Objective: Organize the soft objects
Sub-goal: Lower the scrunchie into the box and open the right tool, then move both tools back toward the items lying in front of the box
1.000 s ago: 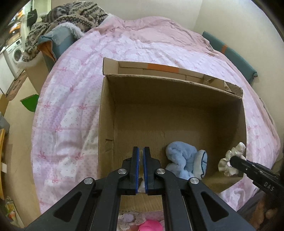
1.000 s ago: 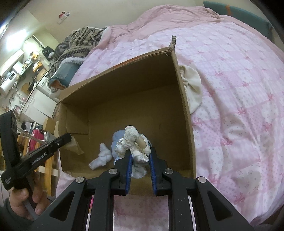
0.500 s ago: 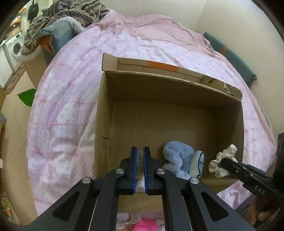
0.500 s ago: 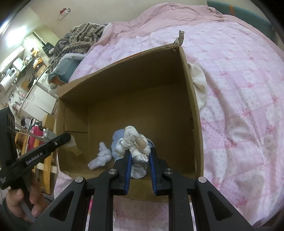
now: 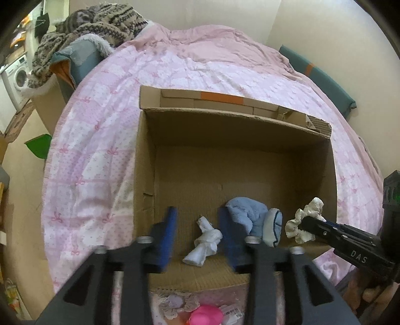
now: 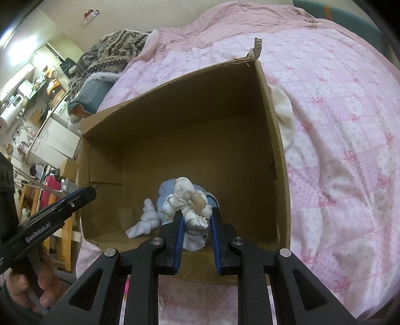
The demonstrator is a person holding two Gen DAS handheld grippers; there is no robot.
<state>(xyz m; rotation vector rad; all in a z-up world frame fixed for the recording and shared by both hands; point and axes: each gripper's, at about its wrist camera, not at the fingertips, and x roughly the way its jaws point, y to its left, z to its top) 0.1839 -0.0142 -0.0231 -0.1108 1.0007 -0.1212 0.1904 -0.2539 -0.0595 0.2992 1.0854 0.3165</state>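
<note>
An open cardboard box lies on a pink bed. On its floor are a light blue soft item and a small white cloth. My left gripper is open above the white cloth, which lies loose between its fingers. My right gripper is shut on a cream scrunchie and holds it over the box's near right part; the scrunchie also shows in the left wrist view.
A pink quilt covers the bed around the box. A patterned knit blanket is heaped at the far left. A cream cloth lies beside the box's right wall. A pink toy and a lilac scrunchie lie below the box's near edge.
My left gripper has opened and let the white cloth drop onto the box floor. My right gripper has moved slightly further over the box, still holding the scrunchie.
</note>
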